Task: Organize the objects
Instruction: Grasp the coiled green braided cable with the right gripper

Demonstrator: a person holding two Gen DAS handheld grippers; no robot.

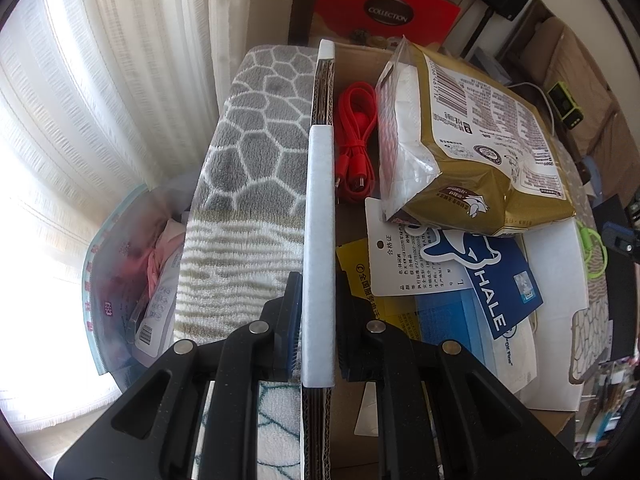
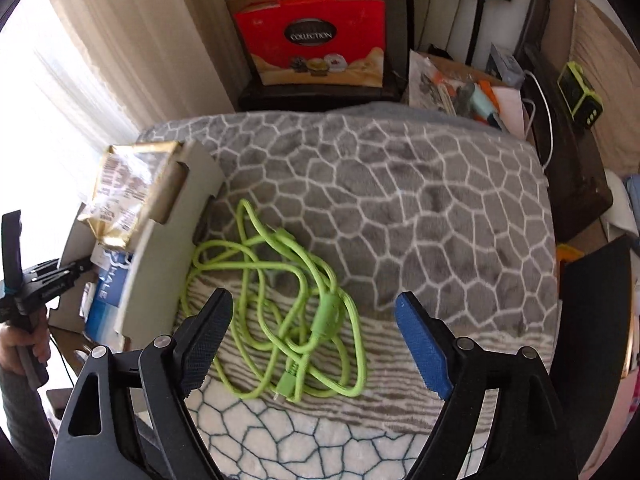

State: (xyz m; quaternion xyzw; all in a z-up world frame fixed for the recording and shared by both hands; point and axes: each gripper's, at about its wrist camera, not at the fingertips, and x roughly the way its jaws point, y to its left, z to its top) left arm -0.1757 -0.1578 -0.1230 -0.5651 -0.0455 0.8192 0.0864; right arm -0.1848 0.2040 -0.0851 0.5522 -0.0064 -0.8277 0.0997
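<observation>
Right hand-held gripper, jaws spread, hovers over the limp, light green cable; grasp its bunched middle. Left hand-held gripper pinches the box wall.

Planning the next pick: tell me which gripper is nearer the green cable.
Right. The right gripper hovers open directly over the green cable; the left gripper is clamped on the box wall, across the box from it.

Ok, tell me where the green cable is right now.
The green cable lies loosely coiled on the grey patterned blanket, just right of the cardboard box in the right wrist view, below and between the fingers of the open right gripper.
</observation>
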